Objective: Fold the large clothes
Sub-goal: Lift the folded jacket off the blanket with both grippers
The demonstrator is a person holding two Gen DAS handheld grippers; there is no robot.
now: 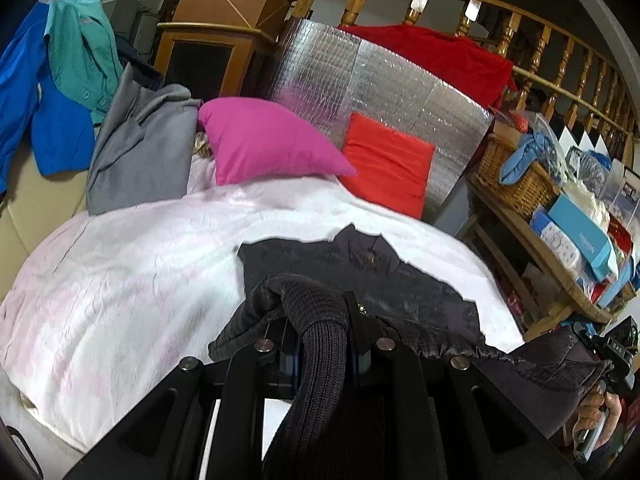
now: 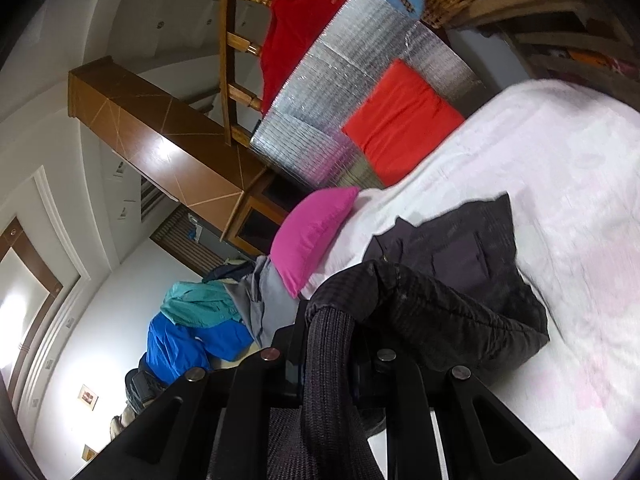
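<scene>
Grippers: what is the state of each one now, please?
Left gripper: shut on the dark jacket.
Right gripper: shut on the same jacket.

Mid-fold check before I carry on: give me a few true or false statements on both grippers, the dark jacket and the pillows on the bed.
1. The left gripper is shut on the dark quilted jacket. True.
2. The right gripper is open and empty. False: it is shut on the jacket's ribbed knit hem.
3. The jacket's collar end lies on the white bed cover. True.
4. The magenta pillow lies on top of the jacket. False: it lies apart, near the silver foil panel.
5. The orange-red cushion leans against that panel. True.
</scene>
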